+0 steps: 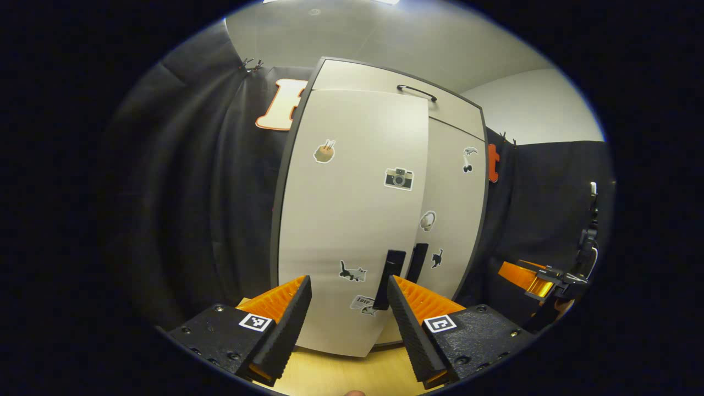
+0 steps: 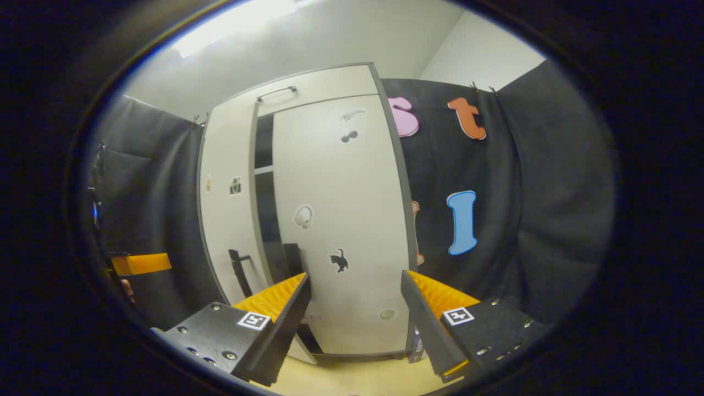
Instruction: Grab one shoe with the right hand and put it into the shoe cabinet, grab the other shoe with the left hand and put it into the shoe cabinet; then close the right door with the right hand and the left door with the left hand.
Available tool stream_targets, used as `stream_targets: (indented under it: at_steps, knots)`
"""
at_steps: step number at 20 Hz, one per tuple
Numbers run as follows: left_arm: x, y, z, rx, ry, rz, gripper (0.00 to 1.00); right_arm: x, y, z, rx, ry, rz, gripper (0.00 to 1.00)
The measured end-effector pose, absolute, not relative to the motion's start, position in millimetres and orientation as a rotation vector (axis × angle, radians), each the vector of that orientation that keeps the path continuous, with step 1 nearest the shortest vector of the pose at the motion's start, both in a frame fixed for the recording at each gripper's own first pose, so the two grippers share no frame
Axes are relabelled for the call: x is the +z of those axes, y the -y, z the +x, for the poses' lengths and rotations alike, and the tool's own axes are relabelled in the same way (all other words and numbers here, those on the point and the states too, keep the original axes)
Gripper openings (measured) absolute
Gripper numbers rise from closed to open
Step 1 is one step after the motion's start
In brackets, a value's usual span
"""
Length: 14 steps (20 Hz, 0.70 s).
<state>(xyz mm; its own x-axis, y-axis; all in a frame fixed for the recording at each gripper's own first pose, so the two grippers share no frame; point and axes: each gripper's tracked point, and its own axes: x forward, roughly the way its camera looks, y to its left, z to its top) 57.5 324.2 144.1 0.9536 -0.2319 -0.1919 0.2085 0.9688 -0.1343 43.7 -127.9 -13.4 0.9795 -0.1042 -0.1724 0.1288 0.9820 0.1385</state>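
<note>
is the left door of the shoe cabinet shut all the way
No: in the right gripper view the left door stands ajar, with a dark gap beside the right door.

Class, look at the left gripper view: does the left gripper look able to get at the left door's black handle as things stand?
Probably yes. The left gripper is open, its jaws empty, and the left door's handle sits straight ahead between them, nothing in the way. The left door stands slightly ajar.

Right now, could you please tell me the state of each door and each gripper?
Left door: ajar, with a dark gap beside the right door.
Right door: closed, or nearly so.
Left gripper: open, empty, facing the left door's handle.
Right gripper: open, empty.
</note>
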Motion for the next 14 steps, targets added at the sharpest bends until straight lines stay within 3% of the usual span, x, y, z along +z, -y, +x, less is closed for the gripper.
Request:
stream_targets:
  at_steps: [7,14]
  knots:
    - [159.3,-352.0,49.6,-0.121,-0.172,-0.088,0.86,15.4,102.8,37.1,-0.133,-0.101,0.082,0.98]
    - [162.4,-344.8,50.9,-0.108,-0.145,-0.067,0.85,22.0,103.7,33.5,-0.163,-0.077,0.052,0.98]
